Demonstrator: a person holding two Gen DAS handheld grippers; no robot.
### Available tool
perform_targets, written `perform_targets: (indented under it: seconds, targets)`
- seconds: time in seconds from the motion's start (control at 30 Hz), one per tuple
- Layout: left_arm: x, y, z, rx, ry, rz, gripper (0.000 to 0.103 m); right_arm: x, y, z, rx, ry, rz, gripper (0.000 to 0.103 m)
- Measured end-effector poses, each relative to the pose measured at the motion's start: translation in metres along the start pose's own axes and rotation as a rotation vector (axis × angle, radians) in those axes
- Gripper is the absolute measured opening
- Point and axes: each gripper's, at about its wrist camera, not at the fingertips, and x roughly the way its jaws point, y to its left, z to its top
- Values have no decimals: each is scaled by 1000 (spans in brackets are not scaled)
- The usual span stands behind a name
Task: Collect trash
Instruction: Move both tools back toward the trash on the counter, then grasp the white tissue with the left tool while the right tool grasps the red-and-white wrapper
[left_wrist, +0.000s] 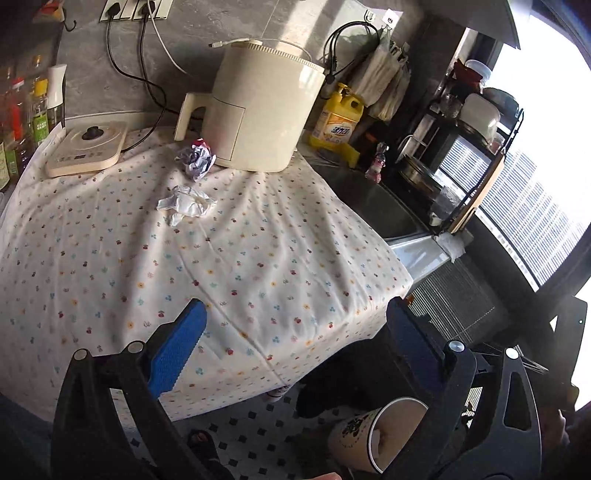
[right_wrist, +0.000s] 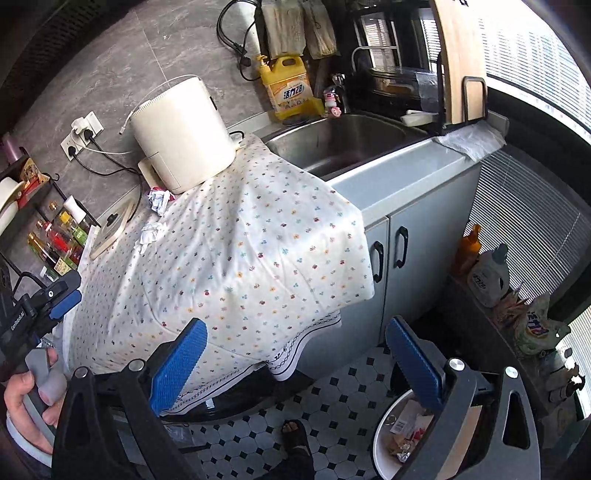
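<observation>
Below the right claw (right_wrist: 295, 363), its blue pads spread wide with nothing between them, a white bin (right_wrist: 384, 443) of scraps stands on the tiled floor (right_wrist: 332, 406). The left claw (left_wrist: 295, 347) also gapes empty over the table (left_wrist: 221, 277) under its flowered cloth. Well beyond both claws lie a white crumpled tissue (left_wrist: 186, 204) and, probably, a balled printed wrapper (left_wrist: 197, 157) touching the cream kettle (left_wrist: 258, 107); the sink (right_wrist: 351, 140) sits beyond.

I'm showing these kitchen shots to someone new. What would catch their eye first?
The flowered cloth draped over the counter, with a cream air fryer at its back. Two crumpled bits of trash lie in front of it. A bin holding rubbish sits on the tiled floor.
</observation>
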Motion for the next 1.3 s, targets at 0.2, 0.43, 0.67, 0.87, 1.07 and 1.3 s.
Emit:
perform_targets:
  seconds: [0.2,0.43,0.67,0.87,1.07,1.3]
  targets:
    - [11,48,43,21,-18,45,97,37,51,28,-37,-9,31,95]
    - [41,98,78,15,-6,57,97,85,99,63,-63,-25,32,95]
    - [90,129,102,44,85,39,97,131,128,83,-26,-5,-5,95]
    - [126,144,113,77,131,19,97,150,143,95,10,-4,-32,95]
    - [158,145,115,78,154,13,96,153,141,99,18,17,-66,95]
    - [185,141,112,112,179,62,87,178,133,111,29,49,-63,95]
